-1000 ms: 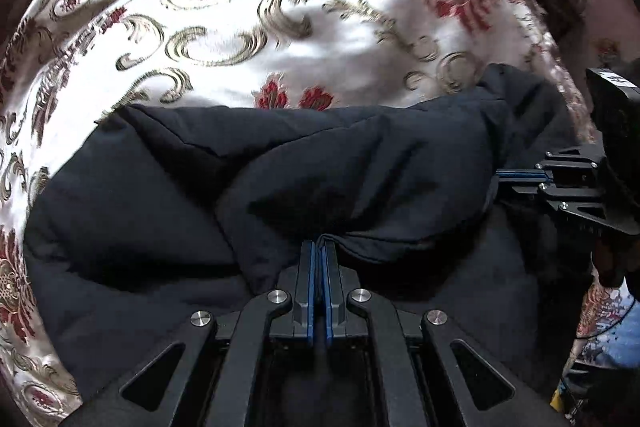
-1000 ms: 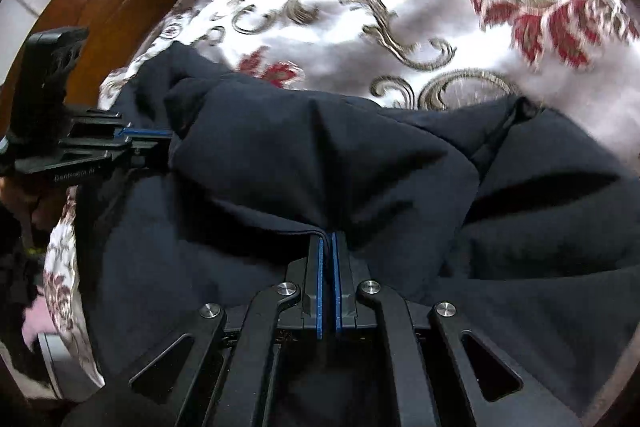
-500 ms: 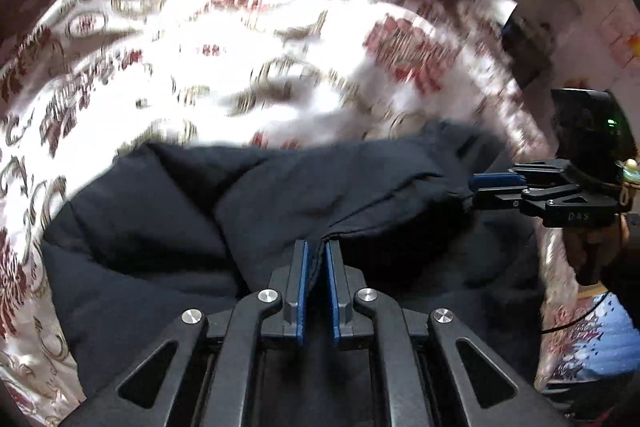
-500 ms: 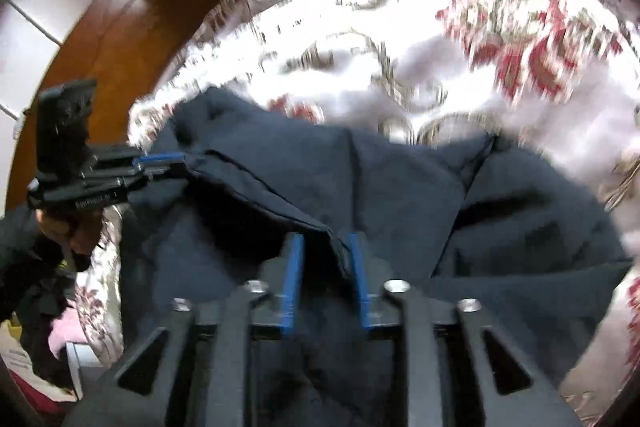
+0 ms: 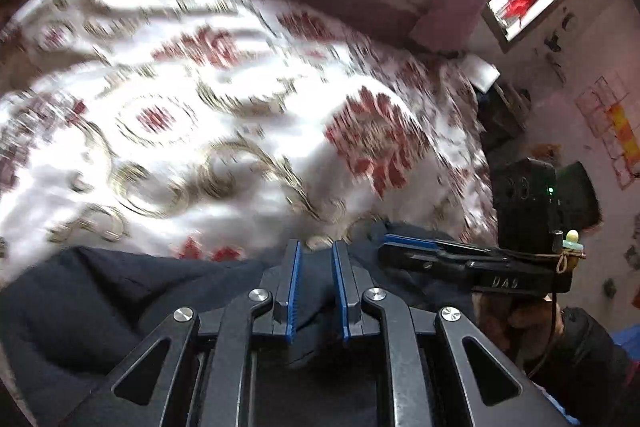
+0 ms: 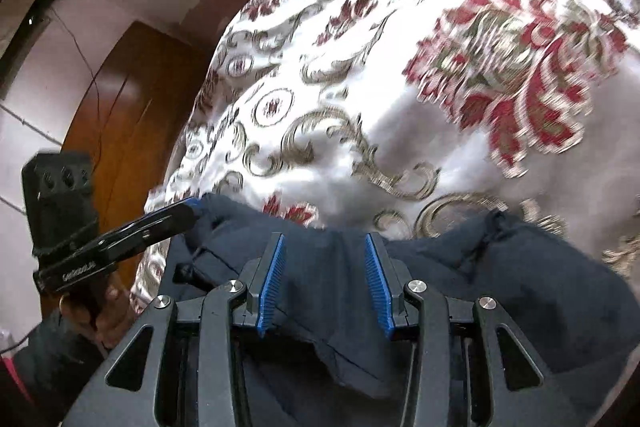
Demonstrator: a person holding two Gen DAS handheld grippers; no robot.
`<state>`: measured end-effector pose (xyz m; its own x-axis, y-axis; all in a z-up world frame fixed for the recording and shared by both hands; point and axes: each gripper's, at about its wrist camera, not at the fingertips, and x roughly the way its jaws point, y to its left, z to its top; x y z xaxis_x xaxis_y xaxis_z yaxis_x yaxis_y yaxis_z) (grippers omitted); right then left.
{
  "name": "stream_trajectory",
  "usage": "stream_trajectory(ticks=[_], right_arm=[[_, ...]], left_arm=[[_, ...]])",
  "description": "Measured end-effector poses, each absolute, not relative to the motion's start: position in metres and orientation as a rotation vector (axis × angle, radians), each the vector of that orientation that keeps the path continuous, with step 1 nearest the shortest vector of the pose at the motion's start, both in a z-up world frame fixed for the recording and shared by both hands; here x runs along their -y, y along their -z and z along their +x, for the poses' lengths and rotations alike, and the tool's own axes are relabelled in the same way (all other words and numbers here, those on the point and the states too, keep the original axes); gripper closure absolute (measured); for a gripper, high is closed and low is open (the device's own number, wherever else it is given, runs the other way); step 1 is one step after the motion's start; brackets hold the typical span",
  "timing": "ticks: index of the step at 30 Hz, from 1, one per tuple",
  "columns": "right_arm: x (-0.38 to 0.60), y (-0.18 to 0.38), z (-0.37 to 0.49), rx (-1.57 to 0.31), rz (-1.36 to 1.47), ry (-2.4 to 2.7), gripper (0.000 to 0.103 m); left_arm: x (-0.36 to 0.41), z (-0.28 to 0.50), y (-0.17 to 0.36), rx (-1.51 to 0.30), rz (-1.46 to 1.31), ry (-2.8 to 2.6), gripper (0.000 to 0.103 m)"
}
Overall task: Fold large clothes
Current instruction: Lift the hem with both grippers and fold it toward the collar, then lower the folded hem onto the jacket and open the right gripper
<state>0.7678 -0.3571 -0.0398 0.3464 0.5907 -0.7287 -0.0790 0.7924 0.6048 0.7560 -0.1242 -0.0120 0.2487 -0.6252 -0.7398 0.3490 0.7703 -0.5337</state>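
Dark navy garment [image 6: 480, 287] lay bunched on floral bedspread [image 6: 400, 87], at near edge — fold apparently just laid down. Left gripper [image 5: 316, 283] and right gripper [image 6: 325, 279]: jaws had just been opening, blue pads parted, cloth slack between them, not pinched — judged release after fold. No containers in view. Right gripper's pads stood wider apart than left's.

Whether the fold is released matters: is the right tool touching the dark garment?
Cannot tell. Right wrist view: the right tool, jaws just opening, straddles the dark garment; contact unclear.
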Motion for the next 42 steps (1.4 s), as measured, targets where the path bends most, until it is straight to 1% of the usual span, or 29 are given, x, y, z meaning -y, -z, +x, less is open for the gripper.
stream_trajectory(ticks=[3, 6, 8, 10, 11, 12, 14, 19, 22, 29, 34, 42], right_arm=[[0.337, 0.048, 0.761, -1.207, 0.443, -0.523, 0.069], [0.323, 0.062, 0.751, -1.293, 0.331, -0.541, 0.069], [0.320, 0.072, 0.747, -1.343, 0.269, -0.539, 0.070], [0.314, 0.079, 0.745, -1.381, 0.205, -0.537, 0.072], [0.310, 0.082, 0.745, -1.400, 0.170, -0.530, 0.076], [0.307, 0.083, 0.747, -1.412, 0.150, -0.525, 0.077], [0.301, 0.090, 0.752, -1.446, 0.137, -0.509, 0.077], [0.287, 0.115, 0.766, -1.520, 0.144, -0.448, 0.077], [0.279, 0.123, 0.765, -1.503, 0.103, -0.431, 0.077], [0.257, 0.132, 0.751, -1.391, -0.008, -0.395, 0.077], [0.252, 0.129, 0.737, -1.296, -0.024, -0.367, 0.077], [0.252, 0.102, 0.702, -1.113, 0.007, -0.298, 0.077]], left_arm=[[0.137, 0.744, 0.029, -1.215, -0.203, 0.783, 0.089], [0.146, 0.728, 0.051, -1.312, -0.038, 0.815, 0.089], [0.143, 0.726, 0.066, -1.380, 0.021, 0.783, 0.093], [0.136, 0.731, 0.079, -1.446, 0.008, 0.734, 0.100], [0.131, 0.735, 0.083, -1.474, -0.017, 0.714, 0.100], [0.128, 0.738, 0.089, -1.501, -0.048, 0.702, 0.100], [0.130, 0.740, 0.095, -1.523, -0.057, 0.684, 0.100], [0.146, 0.734, 0.110, -1.530, 0.040, 0.620, 0.100], [0.150, 0.728, 0.118, -1.507, 0.076, 0.609, 0.100], [0.161, 0.704, 0.125, -1.375, 0.181, 0.532, 0.099], [0.165, 0.682, 0.117, -1.264, 0.220, 0.490, 0.100], [0.139, 0.657, 0.084, -1.150, 0.078, 0.487, 0.100]])
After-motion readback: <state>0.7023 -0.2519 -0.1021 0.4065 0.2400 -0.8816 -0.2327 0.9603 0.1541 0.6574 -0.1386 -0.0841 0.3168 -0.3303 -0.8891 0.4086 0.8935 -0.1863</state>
